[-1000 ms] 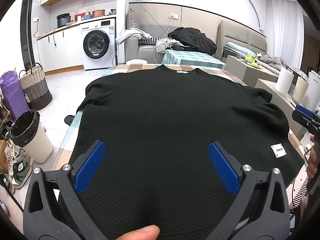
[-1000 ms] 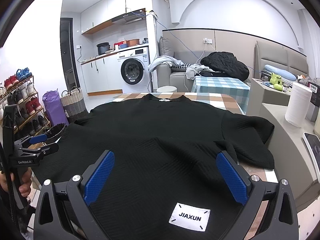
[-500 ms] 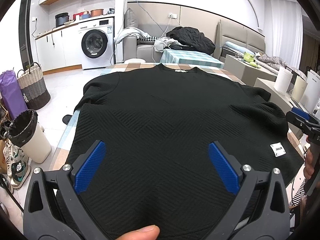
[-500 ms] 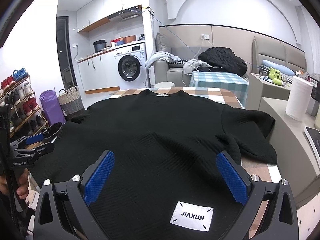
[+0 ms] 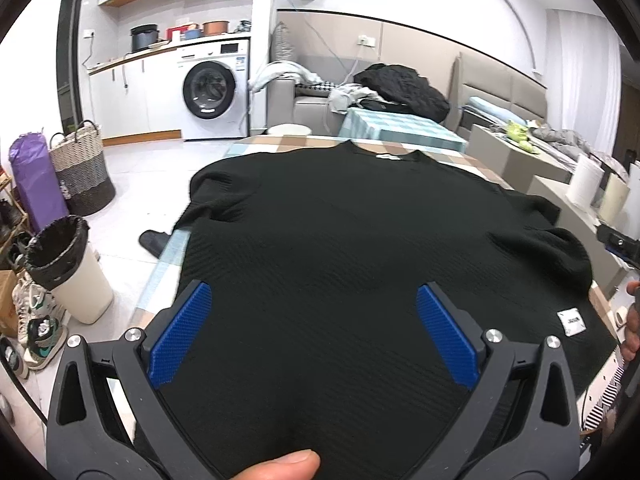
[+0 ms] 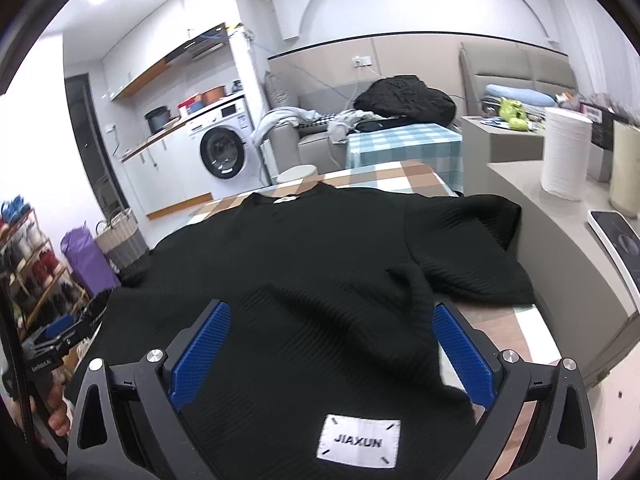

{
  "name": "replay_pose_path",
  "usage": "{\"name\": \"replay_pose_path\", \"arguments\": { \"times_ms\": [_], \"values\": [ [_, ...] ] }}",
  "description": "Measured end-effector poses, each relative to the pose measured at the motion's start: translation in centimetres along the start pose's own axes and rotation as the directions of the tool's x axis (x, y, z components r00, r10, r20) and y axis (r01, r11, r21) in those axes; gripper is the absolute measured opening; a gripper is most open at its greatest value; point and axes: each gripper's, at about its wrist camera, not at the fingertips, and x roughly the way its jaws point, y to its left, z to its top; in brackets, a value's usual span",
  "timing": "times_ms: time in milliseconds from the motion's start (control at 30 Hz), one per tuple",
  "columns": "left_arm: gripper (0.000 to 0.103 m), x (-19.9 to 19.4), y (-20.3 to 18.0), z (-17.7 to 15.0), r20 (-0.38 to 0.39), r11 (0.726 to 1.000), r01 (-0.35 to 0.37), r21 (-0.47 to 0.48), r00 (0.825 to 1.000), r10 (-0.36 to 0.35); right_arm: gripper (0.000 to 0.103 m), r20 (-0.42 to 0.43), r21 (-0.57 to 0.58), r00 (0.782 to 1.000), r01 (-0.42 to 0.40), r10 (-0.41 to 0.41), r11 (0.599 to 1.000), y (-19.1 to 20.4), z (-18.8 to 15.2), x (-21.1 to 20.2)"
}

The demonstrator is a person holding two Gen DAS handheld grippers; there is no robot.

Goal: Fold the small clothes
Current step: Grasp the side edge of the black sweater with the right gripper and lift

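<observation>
A black ribbed short-sleeved top point(image 5: 340, 232) lies flat, front up, on a checked table point(image 5: 280, 144), its collar at the far end. It also shows in the right wrist view point(image 6: 312, 264), with a white JIAXUN label point(image 6: 358, 442) at its near hem and a rumpled right sleeve point(image 6: 472, 248). My left gripper point(image 5: 314, 332) is open and empty above the near left hem. My right gripper point(image 6: 332, 352) is open and empty above the near right hem, straddling the label.
A lined bin point(image 5: 68, 264), a wicker basket point(image 5: 82, 176) and shoes stand on the floor at the left. A grey counter with paper rolls point(image 6: 566, 152) runs along the right. A sofa with heaped clothes point(image 5: 400, 88) and a washing machine point(image 5: 212, 92) lie beyond.
Both grippers have moved slightly forward and lower over the near hem. The right view has tilted and swung towards the right sleeve. Both stay open.
</observation>
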Motion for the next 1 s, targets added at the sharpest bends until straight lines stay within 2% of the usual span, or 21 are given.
{"name": "replay_pose_path", "arguments": {
  "times_ms": [233,567,633,733,800,867,1000],
  "values": [
    [0.102,1.9,1.1,0.3,-0.029,1.000,-0.005,-0.005,1.000,0.005,0.096,-0.069,0.041,0.998,0.017,-0.014,0.999,-1.3,0.5,2.7],
    [0.102,6.4,2.7,1.8,-0.095,0.999,-0.032,-0.026,0.995,0.030,0.091,-0.096,0.110,0.993,0.078,-0.067,0.991,-4.1,2.2,5.0],
    [0.097,7.3,3.3,2.4,-0.103,0.998,-0.033,-0.046,0.994,0.028,0.091,-0.097,0.133,0.991,0.100,-0.088,0.986,-5.1,2.6,5.3],
    [0.084,8.7,4.2,3.3,-0.118,0.996,-0.043,-0.074,0.992,0.034,0.089,-0.108,0.199,0.986,0.146,-0.127,0.969,-7.7,3.3,5.8],
    [0.083,9.4,4.6,3.9,-0.119,0.995,-0.047,-0.086,0.992,0.037,0.084,-0.141,0.253,0.977,0.191,-0.159,0.948,-10.0,3.6,6.5],
    [0.083,10.1,5.1,4.3,-0.119,0.994,-0.056,-0.099,0.992,0.044,0.082,-0.166,0.294,0.969,0.226,-0.183,0.929,-11.7,3.6,6.9],
    [0.083,11.7,5.3,4.9,-0.135,0.992,-0.059,-0.113,0.990,0.043,0.078,-0.218,0.396,0.957,0.264,-0.190,0.879,-15.0,3.0,7.4]
  ]
}}
